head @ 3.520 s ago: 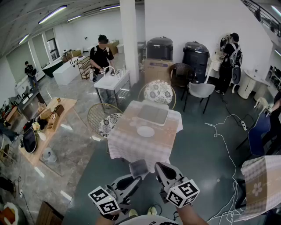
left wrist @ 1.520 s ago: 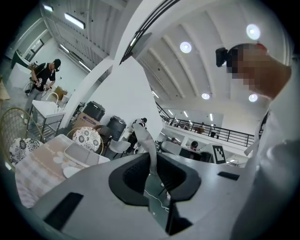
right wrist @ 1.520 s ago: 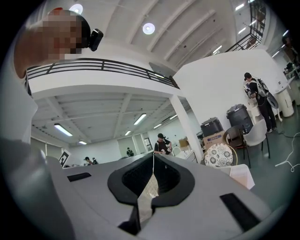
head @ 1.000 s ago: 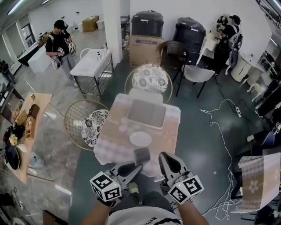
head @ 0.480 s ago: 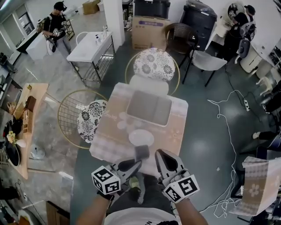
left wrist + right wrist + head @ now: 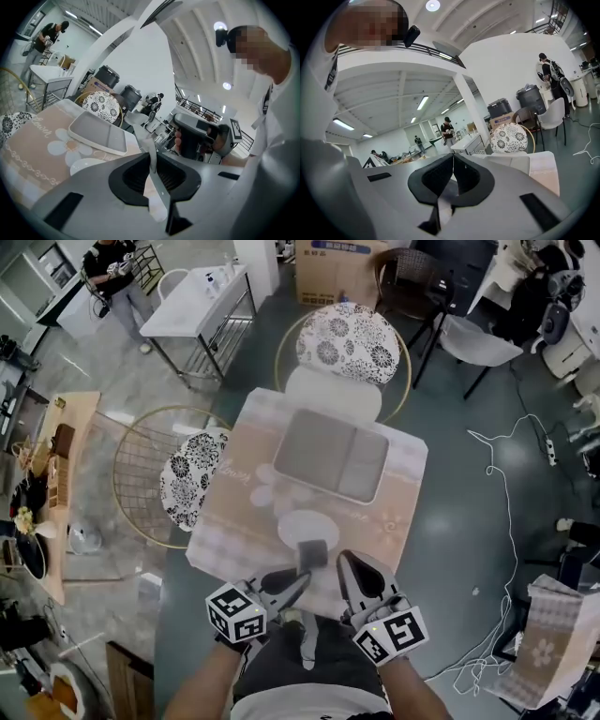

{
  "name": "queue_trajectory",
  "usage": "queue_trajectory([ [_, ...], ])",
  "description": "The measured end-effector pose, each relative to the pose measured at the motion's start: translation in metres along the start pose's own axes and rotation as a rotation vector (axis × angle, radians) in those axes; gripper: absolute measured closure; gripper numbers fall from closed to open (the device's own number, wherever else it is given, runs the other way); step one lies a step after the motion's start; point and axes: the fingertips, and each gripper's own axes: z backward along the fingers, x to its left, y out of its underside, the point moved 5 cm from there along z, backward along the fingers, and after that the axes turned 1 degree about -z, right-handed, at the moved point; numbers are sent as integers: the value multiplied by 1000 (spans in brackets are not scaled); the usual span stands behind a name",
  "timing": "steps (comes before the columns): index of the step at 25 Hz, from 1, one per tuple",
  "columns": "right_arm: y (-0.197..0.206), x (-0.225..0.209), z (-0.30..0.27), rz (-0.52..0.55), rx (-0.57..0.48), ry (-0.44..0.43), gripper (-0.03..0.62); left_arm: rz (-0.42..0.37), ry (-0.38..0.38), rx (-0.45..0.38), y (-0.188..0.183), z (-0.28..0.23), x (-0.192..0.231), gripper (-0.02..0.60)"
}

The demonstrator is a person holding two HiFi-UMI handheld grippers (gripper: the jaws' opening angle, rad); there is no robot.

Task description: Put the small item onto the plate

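A round white plate (image 6: 305, 524) lies near the front edge of a small table (image 6: 234, 512) with a flowered cloth. My left gripper (image 6: 300, 577) is shut on a thin grey flat item (image 6: 312, 553), which hangs just over the plate's near rim. In the left gripper view the item (image 6: 143, 133) stands on edge between the pads of the left gripper (image 6: 152, 157), with the plate (image 6: 86, 165) below and to the left. My right gripper (image 6: 345, 563) hovers beside it at the table's front edge, jaws together and empty. The right gripper (image 6: 453, 157) looks the same in its own view.
A grey rectangular tray (image 6: 330, 455) sits behind the plate. A chair with a flowered cushion (image 6: 349, 343) stands at the far side, a wire chair (image 6: 187, 479) at the left. Cables (image 6: 506, 484) trail over the floor on the right. People stand far off.
The table has come closer and lies more directly below. Both grippers have moved up to its front edge, so the grey item now sits at the plate's near rim.
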Motion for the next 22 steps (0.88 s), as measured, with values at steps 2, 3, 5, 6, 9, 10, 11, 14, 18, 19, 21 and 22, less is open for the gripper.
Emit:
queue_trajectory([
  [2,10,-8,-9,-8,11,6,580,25,-16,8,6,-8,14,534],
  [3,15,-12,-14,-11,16,10,580,38,-25,10,8,-11,21,534],
  [5,24,-18,-22,-11,25,24,580,60,-43,9,14,-16,33,534],
  [6,29,-21,-26,-8,28,33,580,68,-51,8,16,-18,38,534],
  [9,45,-28,-33,-2,40,61,580,88,-72,1,24,-26,52,534],
  [10,51,-30,-35,-3,46,71,580,95,-76,-3,27,-29,56,534],
  [11,57,-32,-36,-7,51,81,580,104,-80,-6,29,-32,59,534],
  [14,71,-38,-40,-15,57,107,580,136,-86,-11,38,-43,68,534],
  [18,83,-43,-44,-25,54,129,580,194,-91,-14,52,-56,84,534],
  [19,86,-44,-45,-25,51,131,580,207,-92,-15,56,-58,88,535],
  [21,92,-47,-46,-24,45,136,580,229,-95,-15,62,-62,96,534],
  [22,96,-49,-47,-27,42,140,580,238,-98,-14,65,-63,100,534],
])
